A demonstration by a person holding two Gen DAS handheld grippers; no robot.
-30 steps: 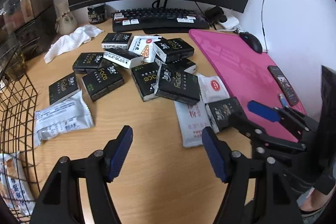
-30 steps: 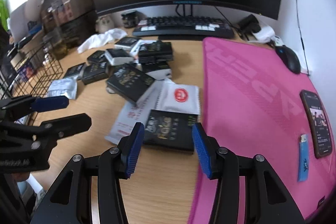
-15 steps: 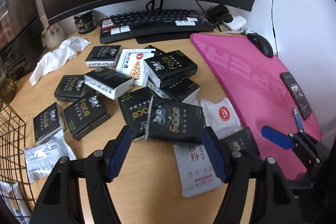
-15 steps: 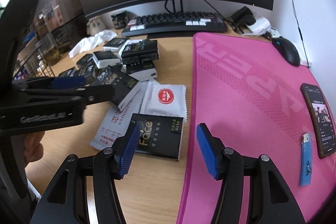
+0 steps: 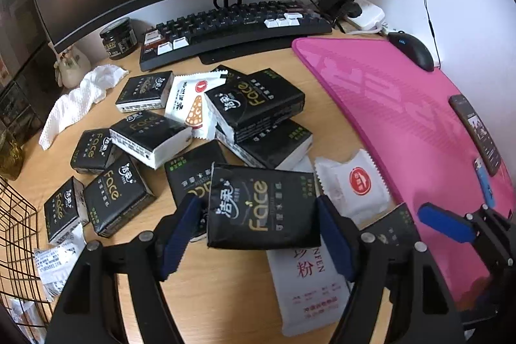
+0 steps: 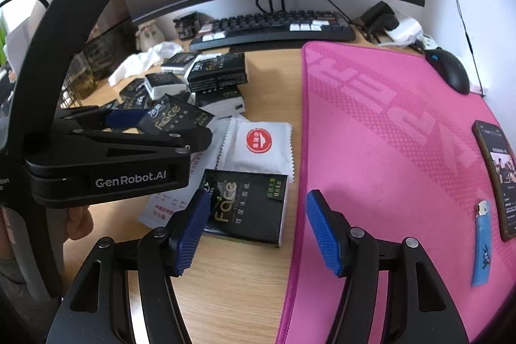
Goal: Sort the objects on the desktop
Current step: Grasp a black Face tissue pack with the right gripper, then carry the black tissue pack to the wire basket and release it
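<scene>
Left wrist view: left gripper (image 5: 258, 231), blue pads either side of a black "Face" tissue pack (image 5: 261, 208) at the near edge of the heap; the right pad meets the pack's end, the left pad sits just beside the other end, and whether the jaws press the pack cannot be told. The pack overlaps another black pack and a white sachet with red characters (image 5: 306, 282) on the wooden desk (image 5: 222, 292). Right wrist view: right gripper (image 6: 258, 231), jaws apart and just been opening, astride a flat black "Face" wet-tissue pack (image 6: 248, 205) lying on the desk beside the pink desk mat (image 6: 387, 131); the left pad is just beside the pack's left edge, the right pad stands clear over the mat's edge. A white sachet with red seal (image 6: 258, 147) lies just behind that pack.
</scene>
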